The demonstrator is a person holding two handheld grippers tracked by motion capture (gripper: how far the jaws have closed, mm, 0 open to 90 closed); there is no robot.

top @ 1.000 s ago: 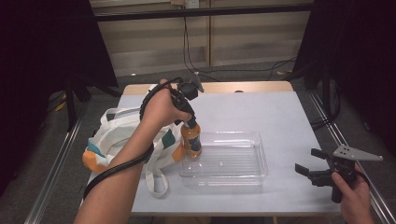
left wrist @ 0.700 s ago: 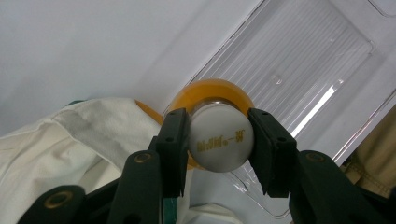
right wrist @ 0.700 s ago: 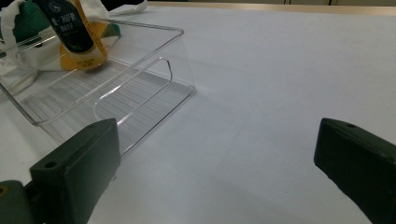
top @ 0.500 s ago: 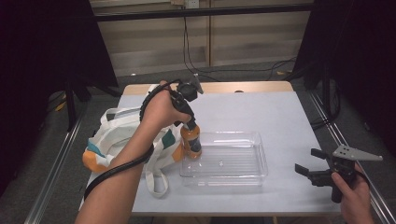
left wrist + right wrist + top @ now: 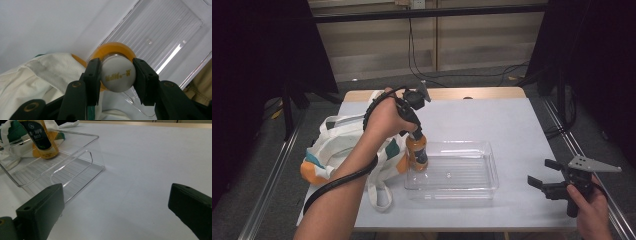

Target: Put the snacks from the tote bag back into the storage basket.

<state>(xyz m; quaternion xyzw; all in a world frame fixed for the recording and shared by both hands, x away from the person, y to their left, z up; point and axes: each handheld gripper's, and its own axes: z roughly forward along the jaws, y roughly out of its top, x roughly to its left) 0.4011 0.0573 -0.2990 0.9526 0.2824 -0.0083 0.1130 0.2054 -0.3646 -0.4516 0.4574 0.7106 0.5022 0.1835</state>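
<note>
— While the left gripper [image 5: 116, 76] pinched the white cap of the orange plastic drink bottle [image 5: 417, 151], where did that bottle stand?

— Upright, at the near-left corner of the clear ribbed plastic tray [image 5: 482, 187], its base on or just above the tray floor; I couldn't tell which. Gripping by the cap from above kept the bottle vertical, probably so it could be set down on its base.

— And the white cloth tote bag with teal and orange patches [image 5: 334, 145]?

— It lay slumped just left of the tray, close enough that the bottle seemed to be travelling from bag to tray.

— What about the right gripper [image 5: 546, 180]?

— Its jaws were spread wide and held nothing. It waited to the right of the tray, well apart, above the white bench [image 5: 512, 125], likely kept clear of the tray.
</note>
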